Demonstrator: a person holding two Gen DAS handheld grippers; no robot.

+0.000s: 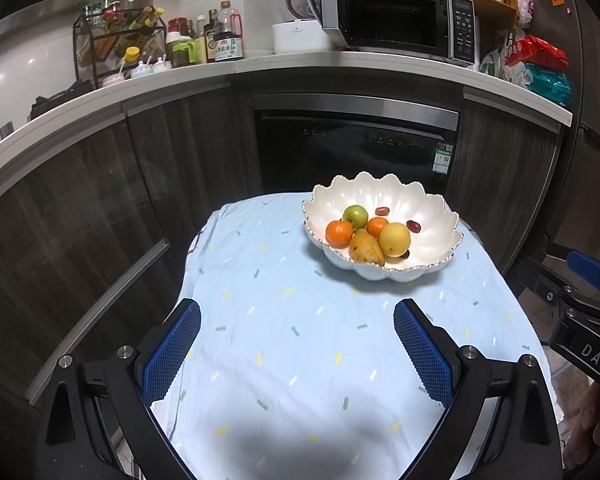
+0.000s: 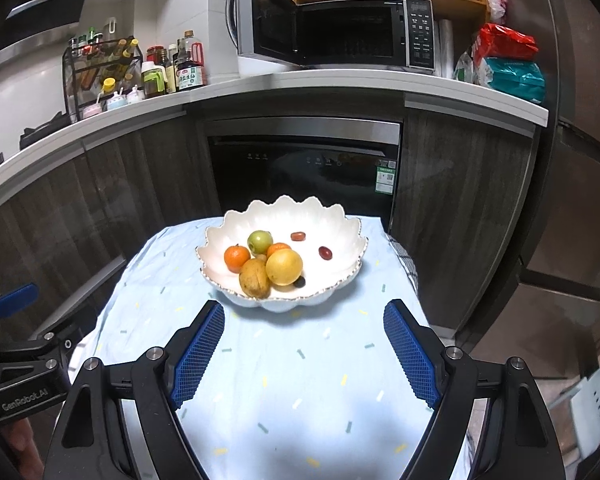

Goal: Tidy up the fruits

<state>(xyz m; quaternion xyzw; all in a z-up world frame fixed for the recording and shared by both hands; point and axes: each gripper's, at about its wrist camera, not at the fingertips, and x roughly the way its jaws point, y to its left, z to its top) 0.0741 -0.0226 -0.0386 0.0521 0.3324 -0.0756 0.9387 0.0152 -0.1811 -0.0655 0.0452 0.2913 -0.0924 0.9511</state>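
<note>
A white scalloped bowl (image 1: 428, 216) (image 2: 332, 236) stands at the far end of a small table under a light blue cloth (image 1: 300, 340) (image 2: 300, 360). In it lie a green apple (image 1: 355, 216) (image 2: 259, 241), two oranges (image 1: 339, 233) (image 2: 236, 258), a brownish pear (image 1: 365, 249) (image 2: 254, 279), a yellow round fruit (image 1: 394, 239) (image 2: 284, 266) and some small dark red fruits (image 1: 412, 225) (image 2: 325, 253). My left gripper (image 1: 296, 316) is open over the cloth, short of the bowl, with nothing between its blue pads. My right gripper (image 2: 304, 316) is open too, just before the bowl's near rim, holding nothing.
Behind the table are dark cabinets and a built-in dishwasher (image 1: 356, 144). The counter above carries a microwave (image 2: 340, 32) with its door open, bottles and a spice rack (image 1: 116, 44), and snack bags (image 1: 540, 64). A tall fridge (image 2: 572, 120) stands to the right.
</note>
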